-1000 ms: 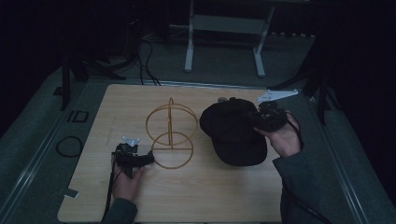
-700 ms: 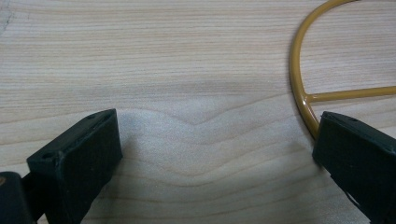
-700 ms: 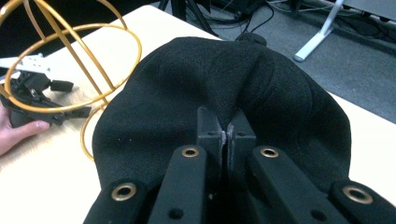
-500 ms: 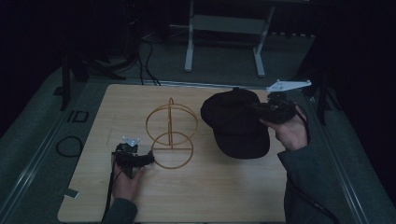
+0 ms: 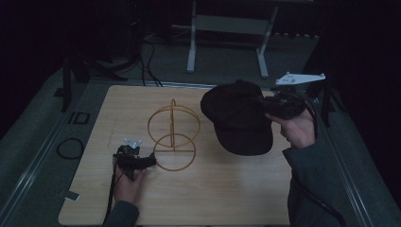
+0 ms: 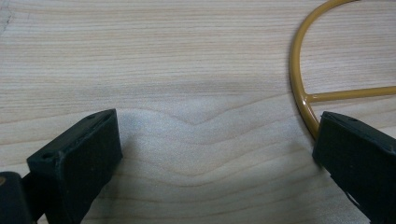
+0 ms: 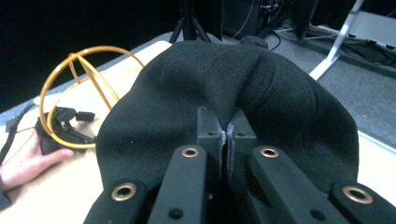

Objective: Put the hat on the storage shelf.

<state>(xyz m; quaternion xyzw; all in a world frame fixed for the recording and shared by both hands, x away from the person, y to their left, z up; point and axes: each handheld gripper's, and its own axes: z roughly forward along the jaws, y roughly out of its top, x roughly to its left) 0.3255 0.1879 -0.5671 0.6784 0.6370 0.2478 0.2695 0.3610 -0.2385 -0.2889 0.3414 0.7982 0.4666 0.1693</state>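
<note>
The right gripper [image 7: 226,133] pinches the black cap [image 5: 239,118] above the table [image 5: 213,198]. The left gripper [image 6: 215,154] rests open beside the wire stand [image 5: 173,137].

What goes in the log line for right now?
right hand-held gripper: shut on black cap, lifted | left hand-held gripper: open beside gold wire stand

Seen from above: wooden bench [image 5: 227,198] on grey floor, dark room behind. Right tool [image 5: 265,105] held above the bench's right side, pinching a black cap [image 5: 236,120], brim hanging toward the near edge. Gold wire stand [image 5: 173,137] upright near the middle, two hoops crossing over a ring base. Left tool [image 5: 150,161] low on the bench, tip just beside that base, hand behind it. White metal frame [image 5: 227,28] beyond the far edge.
</note>
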